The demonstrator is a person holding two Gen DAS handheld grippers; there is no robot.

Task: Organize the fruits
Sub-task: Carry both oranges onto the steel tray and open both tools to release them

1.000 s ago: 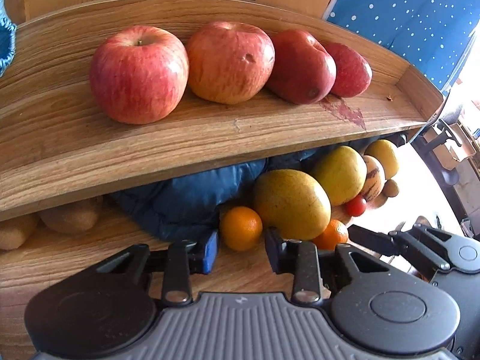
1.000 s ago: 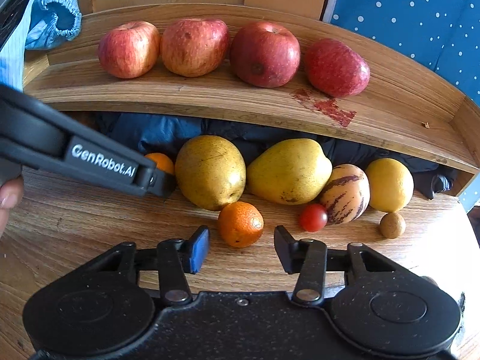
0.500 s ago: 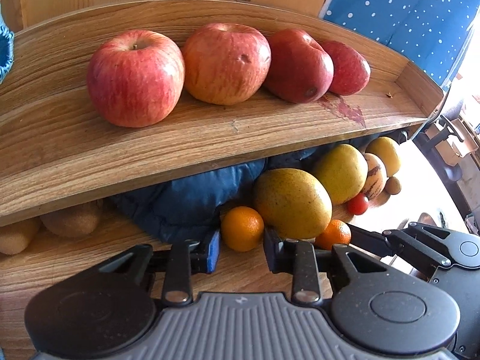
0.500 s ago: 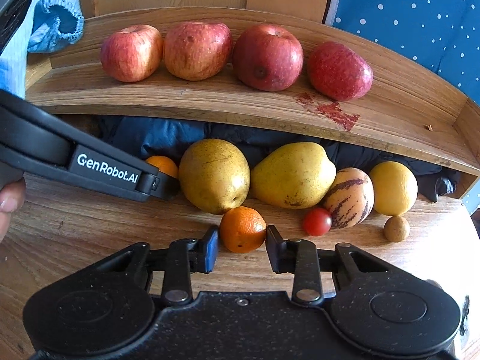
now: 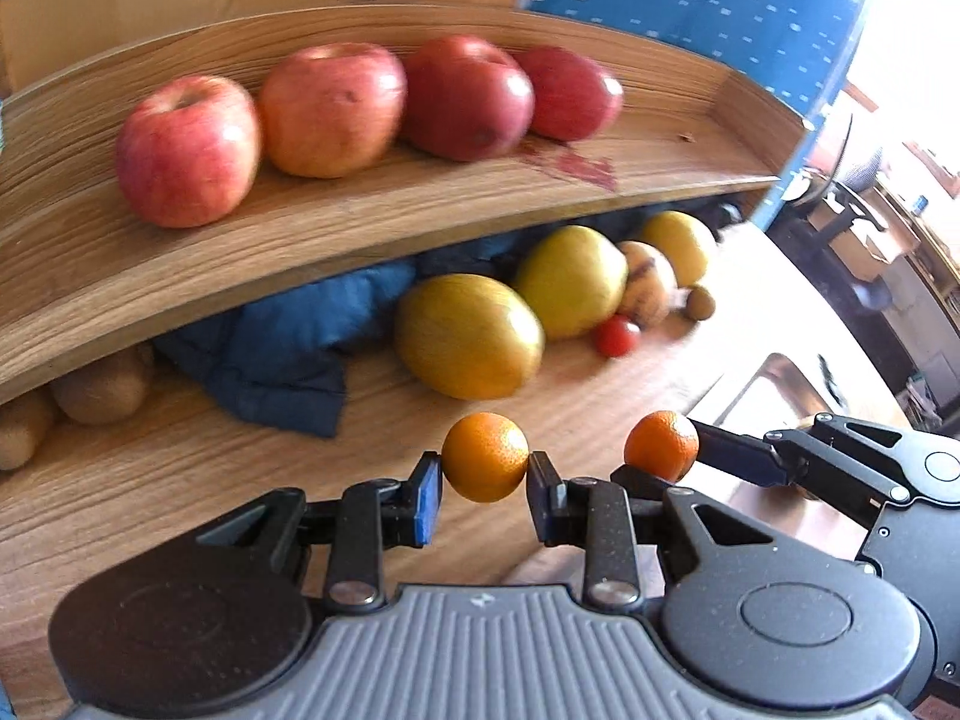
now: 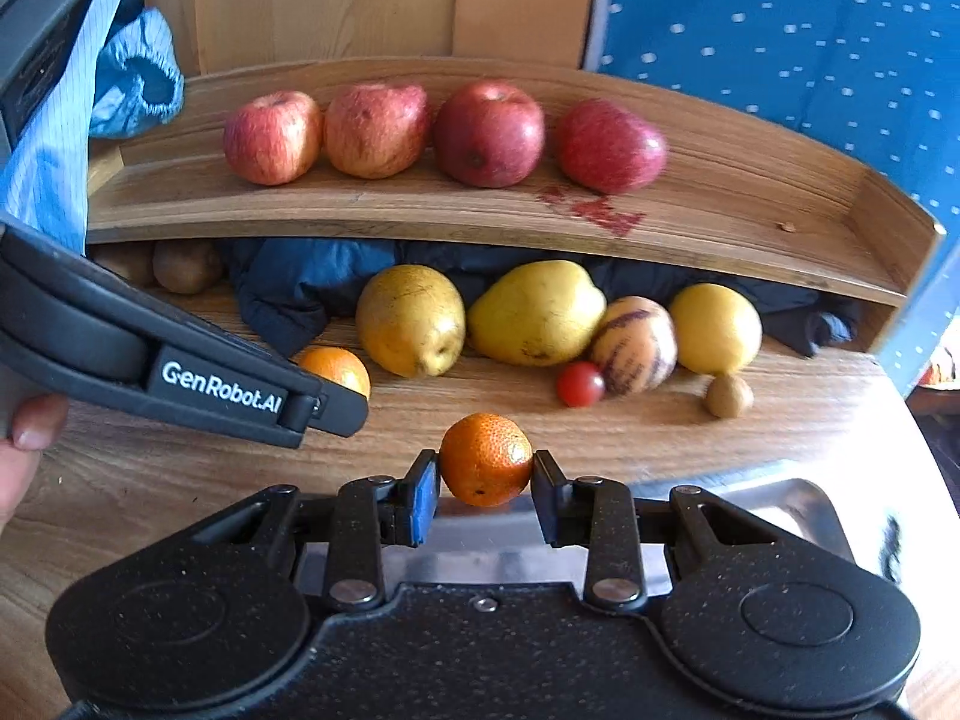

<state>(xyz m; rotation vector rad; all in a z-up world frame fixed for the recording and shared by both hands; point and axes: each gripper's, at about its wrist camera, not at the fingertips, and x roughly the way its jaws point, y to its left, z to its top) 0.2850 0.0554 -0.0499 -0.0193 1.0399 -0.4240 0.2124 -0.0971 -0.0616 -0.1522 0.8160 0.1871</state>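
Note:
My left gripper (image 5: 485,483) is shut on a small orange (image 5: 485,463) and holds it above the wooden table. My right gripper (image 6: 485,486) is shut on a second, darker orange (image 6: 486,459) and holds it over the edge of a steel tray (image 6: 801,501). In the left wrist view that second orange (image 5: 661,444) hangs just right of mine, the two close together. Several red apples (image 5: 186,150) line the upper wooden shelf (image 5: 360,228). Two yellow-green pears (image 6: 411,318) lie below it.
On the table under the shelf lie a cherry tomato (image 6: 579,384), a striped fruit (image 6: 634,345), a lemon (image 6: 715,327), a small brown fruit (image 6: 728,396), kiwis (image 5: 105,387) and a blue cloth (image 5: 282,354). A person's hand (image 6: 27,450) is at the left edge.
Both grippers have shut on the oranges, lifted them off the table and drawn back from the fruit row. The steel tray has come into view.

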